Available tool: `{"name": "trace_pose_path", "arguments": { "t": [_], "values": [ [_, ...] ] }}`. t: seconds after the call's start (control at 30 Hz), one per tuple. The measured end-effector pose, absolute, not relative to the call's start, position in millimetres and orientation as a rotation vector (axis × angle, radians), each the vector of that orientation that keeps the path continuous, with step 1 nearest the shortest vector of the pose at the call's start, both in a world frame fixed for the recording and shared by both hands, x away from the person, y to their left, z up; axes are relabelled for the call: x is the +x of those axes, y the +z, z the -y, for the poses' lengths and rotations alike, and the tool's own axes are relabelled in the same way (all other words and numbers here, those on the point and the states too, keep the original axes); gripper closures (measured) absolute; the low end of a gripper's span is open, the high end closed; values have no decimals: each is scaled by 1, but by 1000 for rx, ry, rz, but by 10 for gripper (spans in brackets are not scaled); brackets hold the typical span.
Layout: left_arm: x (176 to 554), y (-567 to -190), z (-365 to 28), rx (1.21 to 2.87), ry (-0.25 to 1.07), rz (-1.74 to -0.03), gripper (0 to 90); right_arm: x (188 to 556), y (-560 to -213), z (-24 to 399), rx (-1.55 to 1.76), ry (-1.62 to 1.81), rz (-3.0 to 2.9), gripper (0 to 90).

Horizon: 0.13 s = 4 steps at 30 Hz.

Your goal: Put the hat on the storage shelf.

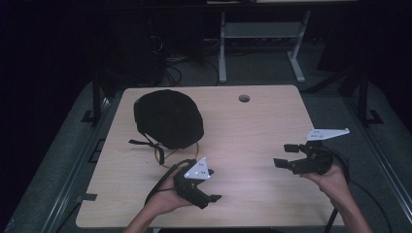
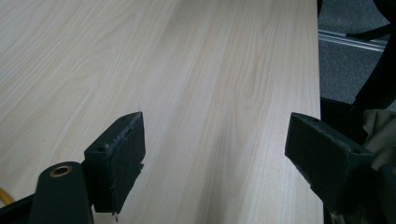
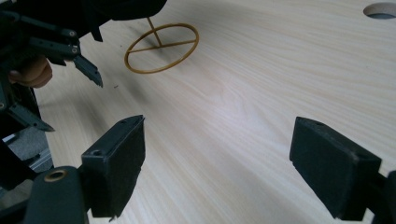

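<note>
A black cap [image 1: 167,116] sits on a stand with a thin yellow ring base [image 3: 161,45] at the back left of the pale wooden table [image 1: 252,126]. My left gripper [image 1: 209,191] is held just above the table near the front edge, in front of the cap, open with nothing between its jaws [image 2: 215,135]. My right gripper [image 1: 285,155] hovers at the right side, pointing left, also open and empty [image 3: 217,135]. In the right gripper view the left gripper [image 3: 70,51] and the hand holding it appear at the far left, beside the ring.
A round cable hole [image 1: 244,98] lies near the table's back edge. Black straps [image 1: 143,143] hang from the cap onto the table. Beyond the table is dark floor with a white desk frame [image 1: 262,43]. The table's right edge [image 2: 320,70] runs close to the left gripper's jaw.
</note>
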State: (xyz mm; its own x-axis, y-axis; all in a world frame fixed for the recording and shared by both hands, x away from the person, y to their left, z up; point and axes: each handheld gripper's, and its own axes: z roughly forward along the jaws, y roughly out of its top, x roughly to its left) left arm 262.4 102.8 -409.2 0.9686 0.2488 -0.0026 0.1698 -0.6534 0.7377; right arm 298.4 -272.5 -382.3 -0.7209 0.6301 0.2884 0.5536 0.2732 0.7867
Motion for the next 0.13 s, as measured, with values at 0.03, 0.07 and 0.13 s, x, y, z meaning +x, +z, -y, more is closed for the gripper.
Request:
{"name": "trace_pose_path", "arguments": {
  "t": [0.03, 0.07, 0.13],
  "values": [
    [262, -409, -103, 2297, 125, -292, 200, 298, -382, 272, 1138, 1455, -2441, 177],
    [261, -410, -103, 2291, 122, -298, 200, 296, -383, 273, 1137, 1451, -2440, 177],
    [261, -410, -102, 2290, 124, -301, 201, 292, -384, 275, 1123, 1449, -2438, 177]
  ]
}}
